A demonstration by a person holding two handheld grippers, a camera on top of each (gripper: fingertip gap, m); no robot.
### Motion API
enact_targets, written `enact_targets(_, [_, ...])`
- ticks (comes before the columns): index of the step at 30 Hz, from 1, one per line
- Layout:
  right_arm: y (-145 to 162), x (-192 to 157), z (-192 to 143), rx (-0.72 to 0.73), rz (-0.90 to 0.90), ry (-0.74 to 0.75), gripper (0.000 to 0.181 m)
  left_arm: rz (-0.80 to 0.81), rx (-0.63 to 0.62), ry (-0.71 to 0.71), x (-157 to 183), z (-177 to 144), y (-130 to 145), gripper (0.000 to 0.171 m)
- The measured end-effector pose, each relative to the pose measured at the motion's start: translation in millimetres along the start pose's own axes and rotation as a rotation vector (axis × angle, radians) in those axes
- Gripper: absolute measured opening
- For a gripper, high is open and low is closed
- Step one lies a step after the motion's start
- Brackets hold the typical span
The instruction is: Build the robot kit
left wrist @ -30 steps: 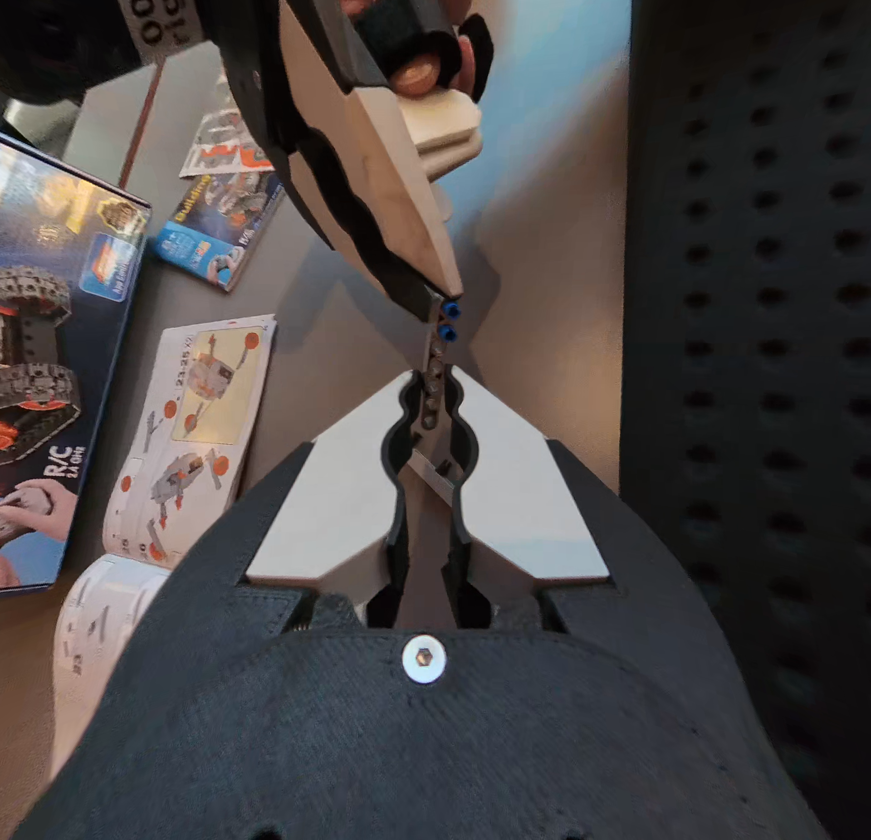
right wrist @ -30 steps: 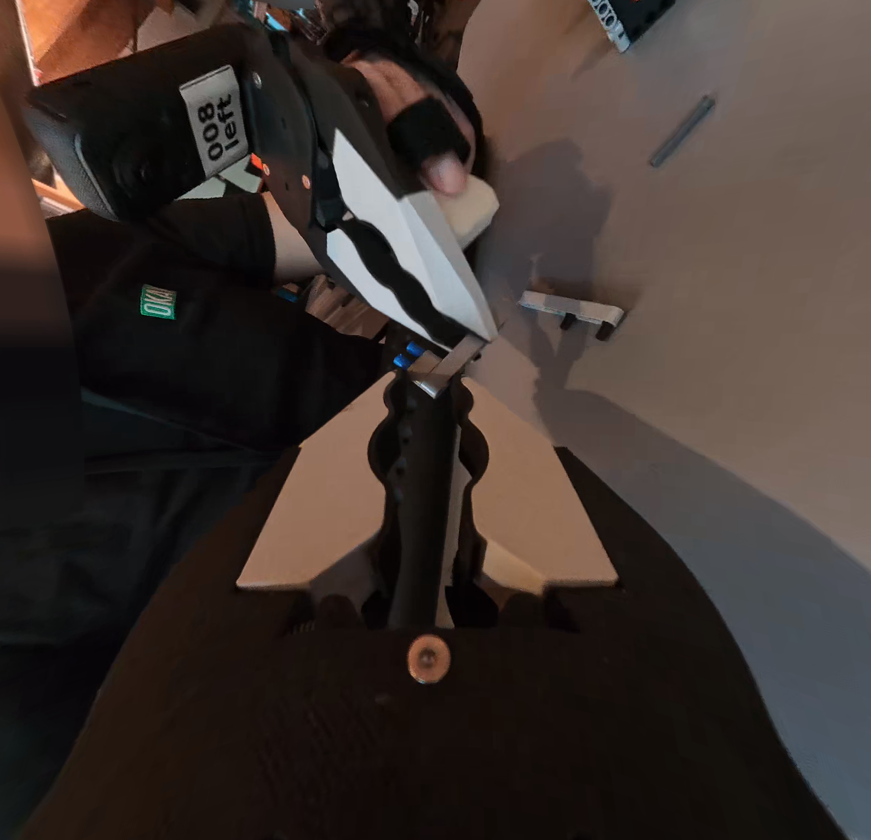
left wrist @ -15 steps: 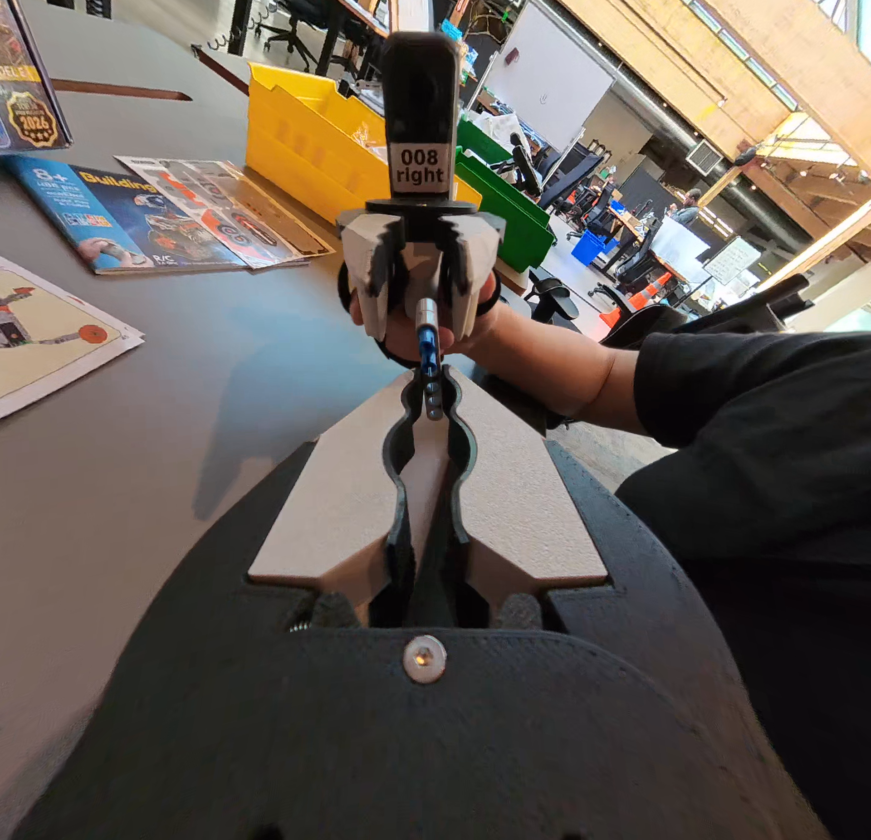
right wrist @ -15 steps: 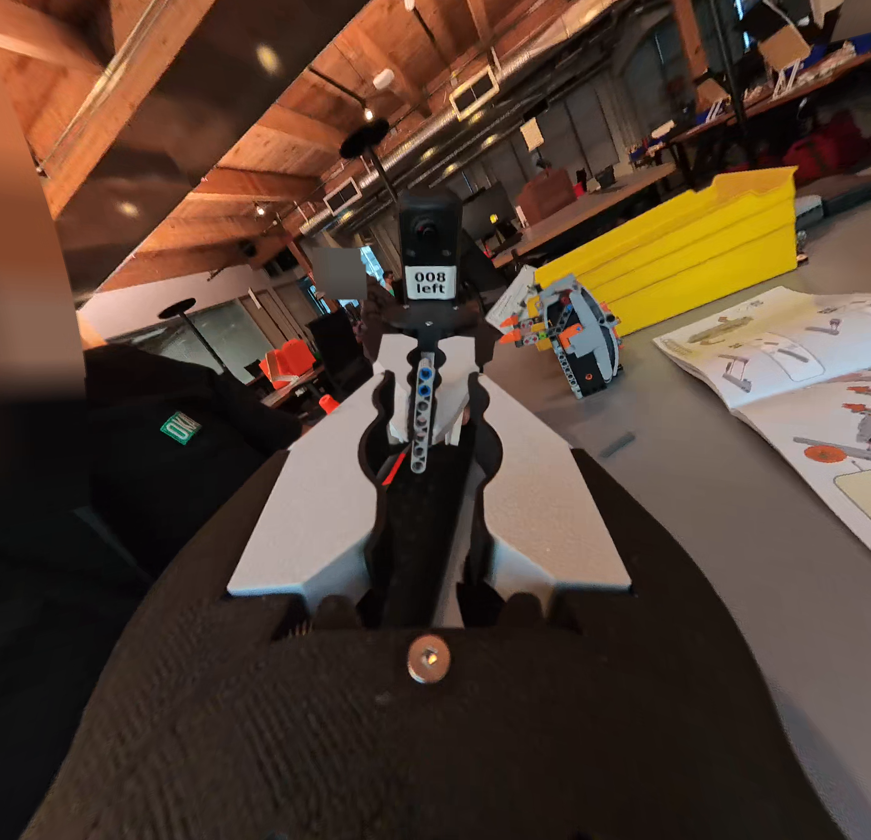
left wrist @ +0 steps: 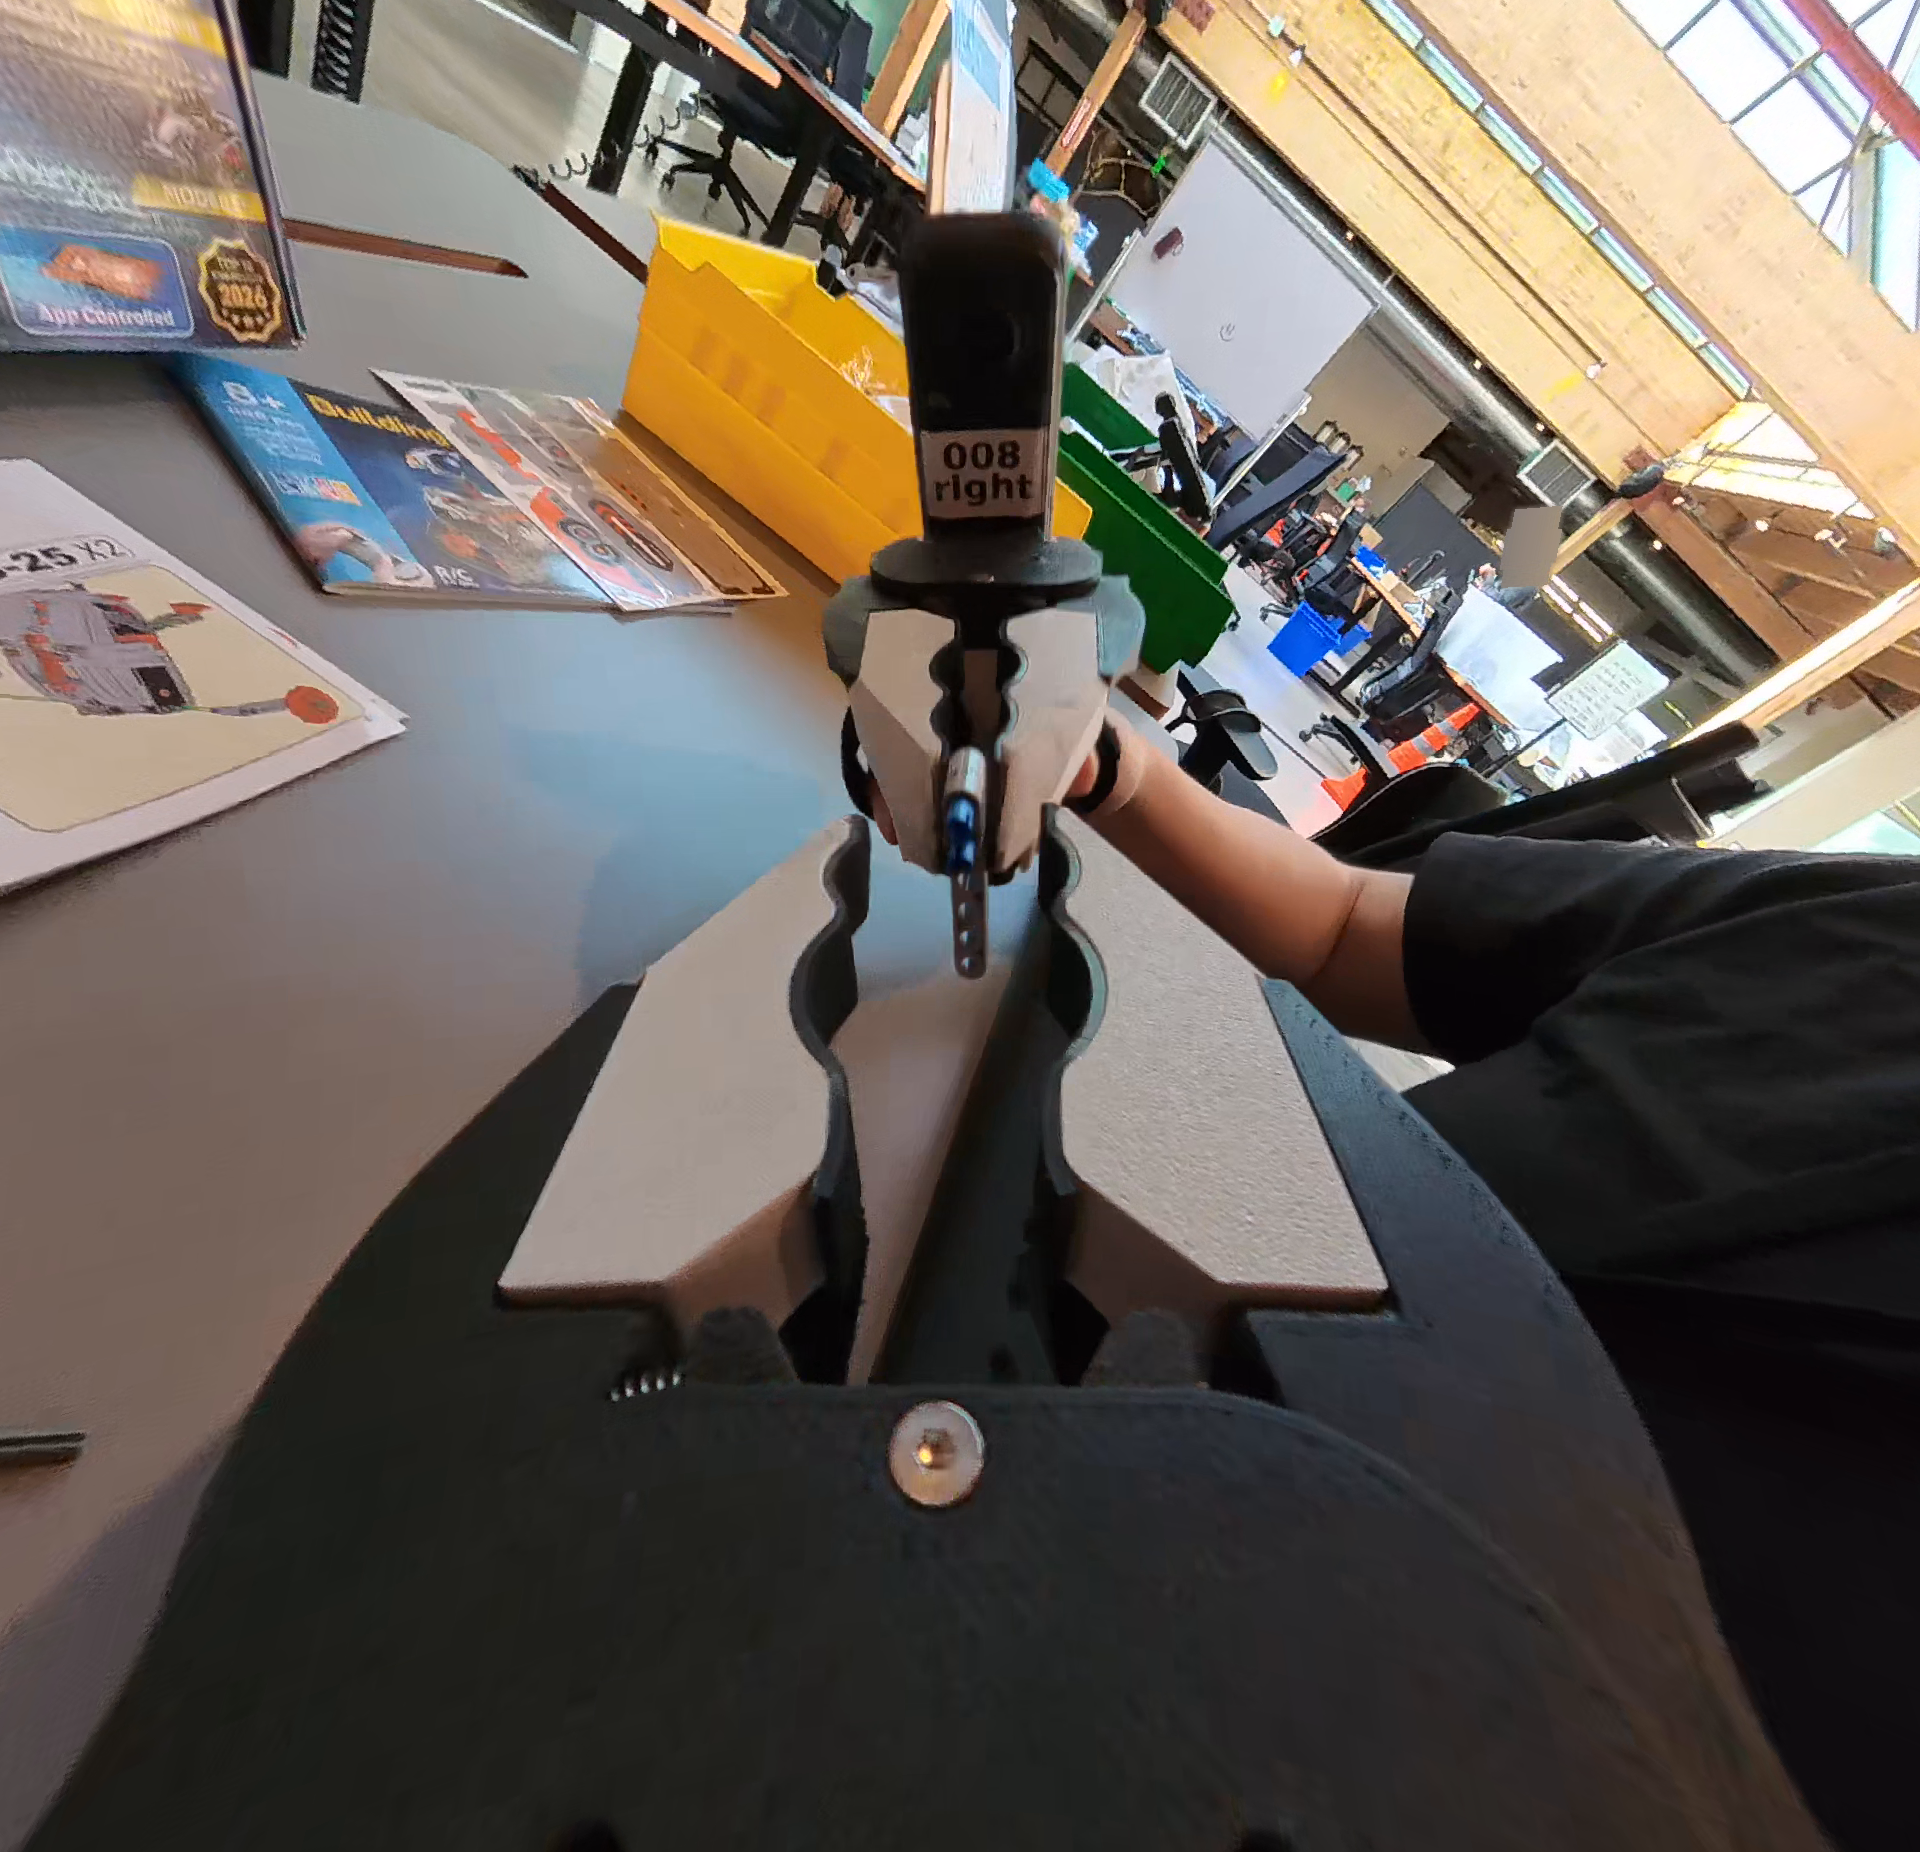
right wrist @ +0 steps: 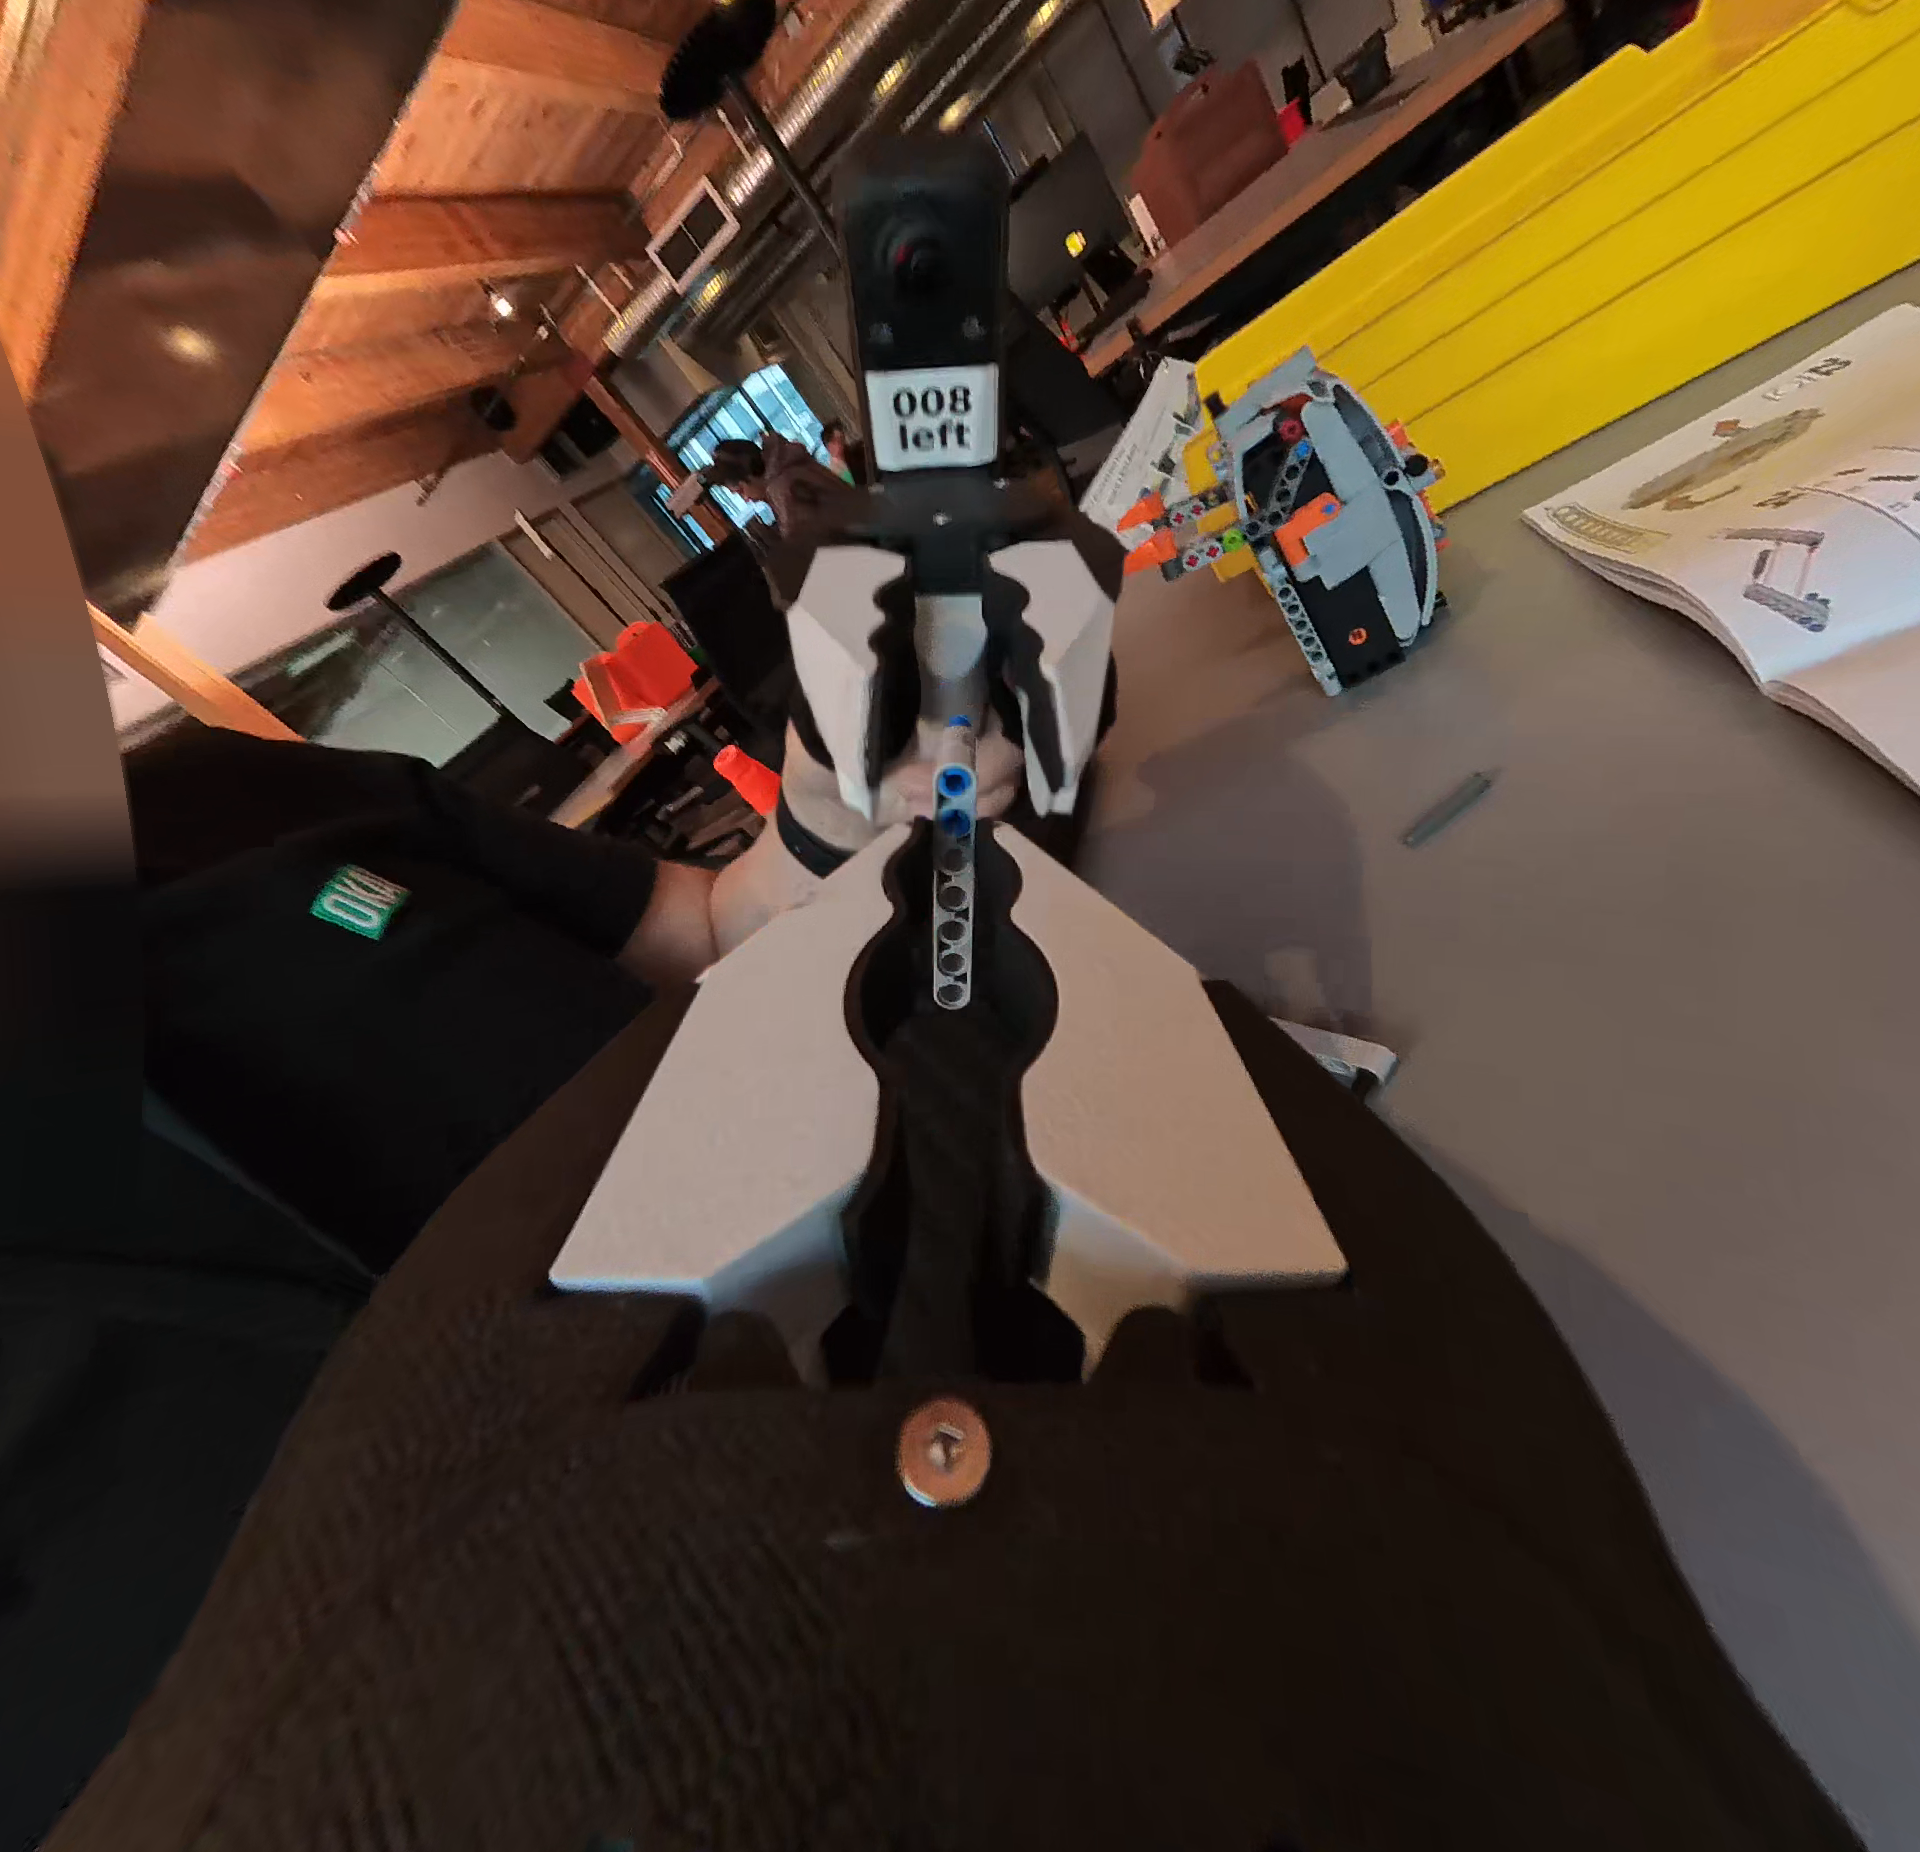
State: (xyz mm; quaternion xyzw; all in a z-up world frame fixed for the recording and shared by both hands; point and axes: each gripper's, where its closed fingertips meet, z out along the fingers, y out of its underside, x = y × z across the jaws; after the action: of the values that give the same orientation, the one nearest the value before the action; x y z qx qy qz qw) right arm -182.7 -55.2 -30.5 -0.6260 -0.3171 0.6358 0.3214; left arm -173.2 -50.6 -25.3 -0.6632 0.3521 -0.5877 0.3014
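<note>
Right wrist view: grey perforated beam (right wrist: 951, 929) with blue pins (right wrist: 950, 800) sits clamped in the right gripper (right wrist: 951, 867), long axis along the fingers, pointing at the left gripper (right wrist: 951, 763). Left wrist view: left gripper (left wrist: 951, 846) fingers spread apart, beam (left wrist: 966, 919) between them, not touching. Surface: grey table (left wrist: 312, 1023), open workshop hall with timber ceiling. On it: instruction booklets (left wrist: 156, 659), product box (left wrist: 125, 140), part-built model (right wrist: 1330, 545), loose grey axle (right wrist: 1449, 807). Yellow bin (left wrist: 769, 420) and green bin (left wrist: 1143, 545), contents unclear.
</note>
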Motion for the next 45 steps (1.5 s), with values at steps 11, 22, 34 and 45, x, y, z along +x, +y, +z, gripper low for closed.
enact_targets(11, [-10,10,-12,0.081,0.038,0.023,0.020,-0.024,-0.007,0.042,-8,4,-9,0.005])
enact_targets(22, [-2,9,-3,0.044,0.059,-0.002,0.005,-0.039,-0.003,0.054,-9,1,-8,0.005])
enact_targets(34, [-1,8,-5,0.035,0.065,-0.010,0.005,-0.008,-0.023,0.067,-6,3,-4,0.006])
enact_targets(45, [-9,40,-42,0.065,-0.012,0.169,0.005,0.209,-0.688,-0.476,-85,-24,76,0.021])
